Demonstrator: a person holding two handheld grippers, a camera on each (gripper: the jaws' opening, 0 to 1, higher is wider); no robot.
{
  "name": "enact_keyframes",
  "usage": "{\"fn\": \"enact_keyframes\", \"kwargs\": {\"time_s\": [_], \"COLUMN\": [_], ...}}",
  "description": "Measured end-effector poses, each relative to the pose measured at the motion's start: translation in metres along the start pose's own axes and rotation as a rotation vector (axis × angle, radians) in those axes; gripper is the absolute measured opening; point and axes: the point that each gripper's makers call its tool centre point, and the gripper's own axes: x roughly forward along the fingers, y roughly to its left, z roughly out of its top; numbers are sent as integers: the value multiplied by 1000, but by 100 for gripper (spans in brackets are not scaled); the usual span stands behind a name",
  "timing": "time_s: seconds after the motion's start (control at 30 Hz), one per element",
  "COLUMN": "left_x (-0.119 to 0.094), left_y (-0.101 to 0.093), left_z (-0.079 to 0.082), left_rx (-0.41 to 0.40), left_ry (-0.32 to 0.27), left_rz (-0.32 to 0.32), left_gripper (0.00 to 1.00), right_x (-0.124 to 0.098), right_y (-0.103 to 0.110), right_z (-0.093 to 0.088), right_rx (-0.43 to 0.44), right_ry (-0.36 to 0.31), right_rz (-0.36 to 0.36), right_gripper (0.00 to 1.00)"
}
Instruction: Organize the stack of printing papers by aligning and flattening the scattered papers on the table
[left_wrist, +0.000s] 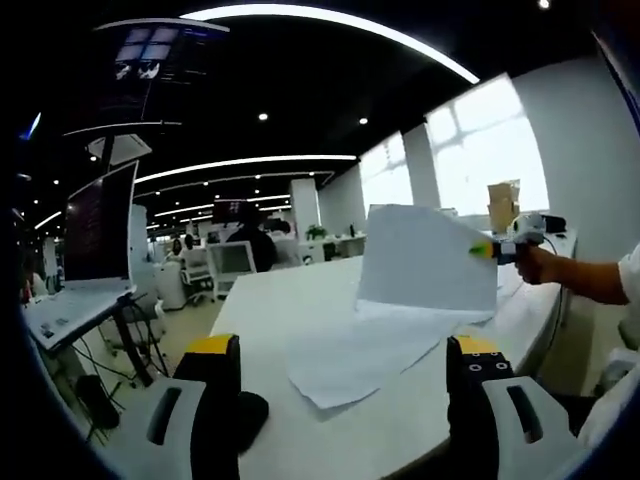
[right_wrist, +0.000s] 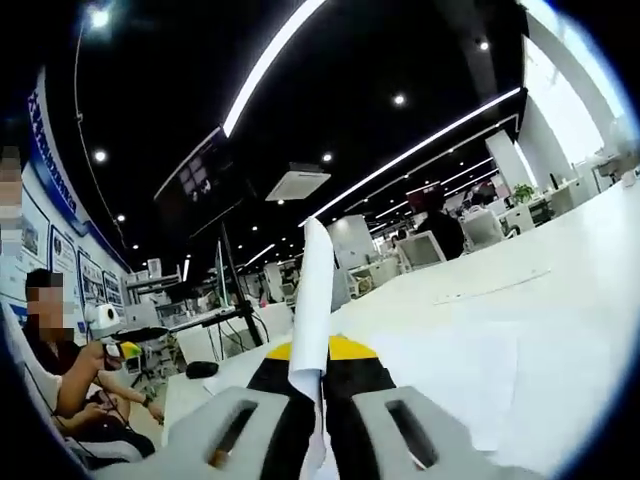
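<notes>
A single sheet of printing paper (left_wrist: 425, 255) is held up on edge above the white counter (left_wrist: 270, 300), over the loose sheets (left_wrist: 360, 355) lying fanned and misaligned below it. The right hand-held gripper (right_wrist: 322, 395) pinches the sheet's edge between closed jaws, while the left hand-held gripper (left_wrist: 345, 375) hovers open and empty near the counter's edge. Lowering the sheet squarely onto the loose ones, corners matched, with the left steadying them, should serve best.

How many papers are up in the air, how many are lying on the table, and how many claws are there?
Papers held up in the air: 1, the lifted sheet
Papers lying on the table: at least 2, overlapping, exact number unclear
Claws: 2, left claw and right claw
Total: at least 5
</notes>
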Motion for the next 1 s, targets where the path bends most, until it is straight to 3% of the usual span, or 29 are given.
{"fn": "enact_keyframes", "kwargs": {"time_s": [0.43,1.0], "left_x": [19,52], "left_y": [-9,-31], "left_z": [-6,-4], "left_rx": [-34,-63], "left_ry": [0,-27], "left_rz": [-24,-69], "left_gripper": [87,87], "right_x": [-4,-14], "right_y": [21,30], "right_z": [18,33], "right_rx": [5,8], "right_ry": [-30,-55], "right_rz": [60,95], "right_gripper": [0,0]}}
